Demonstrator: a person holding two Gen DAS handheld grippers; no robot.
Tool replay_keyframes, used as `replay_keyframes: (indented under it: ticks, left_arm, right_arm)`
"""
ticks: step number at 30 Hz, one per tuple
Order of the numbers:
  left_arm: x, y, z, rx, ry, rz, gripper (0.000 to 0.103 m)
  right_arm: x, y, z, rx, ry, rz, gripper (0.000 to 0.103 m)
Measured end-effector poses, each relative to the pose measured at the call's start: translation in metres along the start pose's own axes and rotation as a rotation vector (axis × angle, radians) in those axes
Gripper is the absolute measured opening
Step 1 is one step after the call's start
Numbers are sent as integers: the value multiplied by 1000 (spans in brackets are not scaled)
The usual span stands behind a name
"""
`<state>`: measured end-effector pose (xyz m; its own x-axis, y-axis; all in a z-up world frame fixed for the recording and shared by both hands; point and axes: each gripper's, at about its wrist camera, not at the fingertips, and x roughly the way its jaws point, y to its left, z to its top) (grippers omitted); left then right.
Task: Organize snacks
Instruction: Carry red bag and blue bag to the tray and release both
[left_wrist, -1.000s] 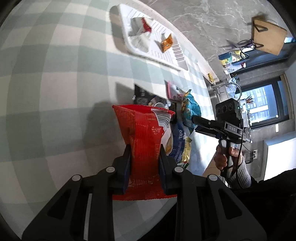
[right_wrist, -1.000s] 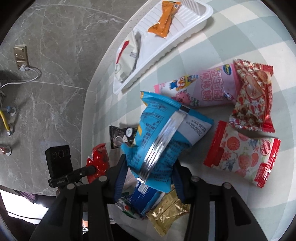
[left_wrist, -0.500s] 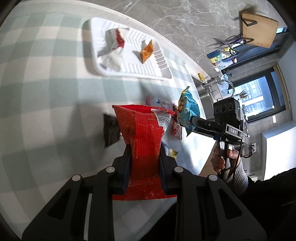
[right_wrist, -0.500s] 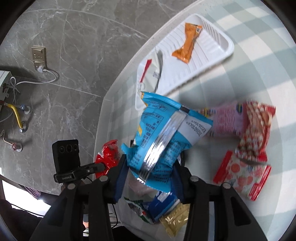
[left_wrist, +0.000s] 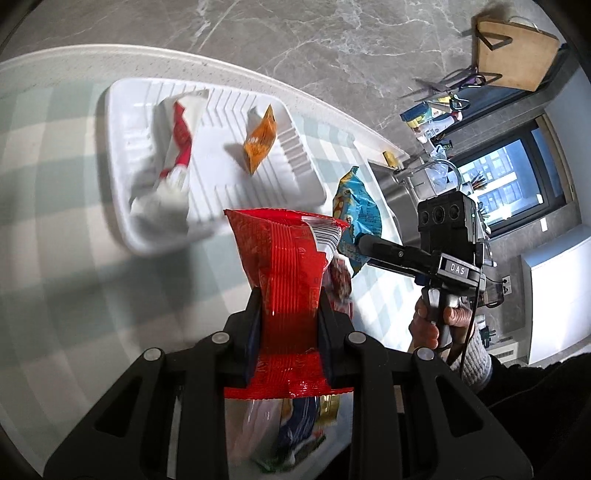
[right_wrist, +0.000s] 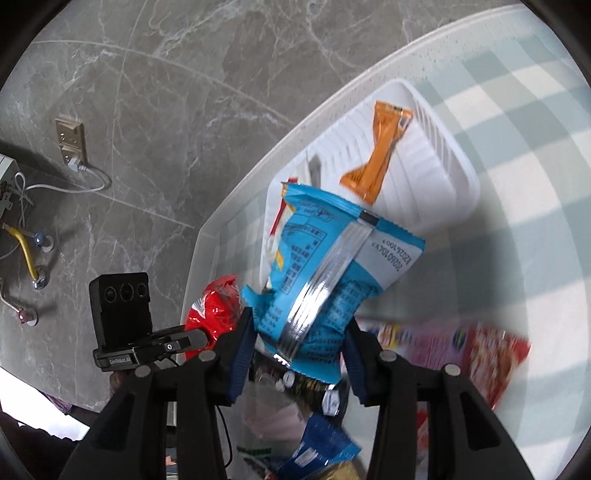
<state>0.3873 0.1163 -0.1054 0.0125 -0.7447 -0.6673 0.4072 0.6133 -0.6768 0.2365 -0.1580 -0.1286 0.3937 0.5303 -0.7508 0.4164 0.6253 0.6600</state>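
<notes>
My left gripper (left_wrist: 289, 314) is shut on a red snack bag (left_wrist: 288, 273) and holds it in the air near the white tray (left_wrist: 122, 229). The tray holds a white and red packet (left_wrist: 173, 147) and an orange packet (left_wrist: 260, 142). My right gripper (right_wrist: 297, 339) is shut on a blue snack bag (right_wrist: 325, 266), also lifted, with the tray (right_wrist: 458, 177) and orange packet (right_wrist: 380, 158) behind it. The right gripper with the blue bag (left_wrist: 360, 218) shows in the left wrist view. The left gripper's red bag (right_wrist: 216, 306) shows in the right wrist view.
Several loose snack packets lie on the checked tablecloth (right_wrist: 524, 122) below the grippers, among them a pink packet (right_wrist: 424, 339) and a red patterned one (right_wrist: 495, 354). A grey marble wall (right_wrist: 184, 92) stands behind the table edge. A sink and window (left_wrist: 517, 177) lie to the right.
Both grippers have risen and moved toward the tray with their bags. The tray now looks larger and closer in both views. The loose packets have dropped toward the bottom of the frames.
</notes>
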Motion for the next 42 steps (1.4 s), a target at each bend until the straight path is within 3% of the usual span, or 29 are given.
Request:
replay_keyframes:
  ticks: [16, 34, 38, 40, 42]
  left_arm:
    - [55, 12, 93, -1, -9, 77, 24]
    - [96, 30, 119, 11, -39, 218, 25]
    - [101, 28, 119, 30, -42, 251, 28]
    - [102, 25, 120, 38, -50, 258, 33]
    - [99, 22, 119, 51, -62, 271, 44]
  right_arm:
    - [18, -22, 67, -33, -32, -90, 47]
    - [44, -30, 90, -102, 4, -254, 49]
    - [45, -25, 90, -129, 11, -297, 50]
    - [44, -23, 89, -137, 11, -304, 51]
    - [42, -21, 89, -137, 10, -307, 51]
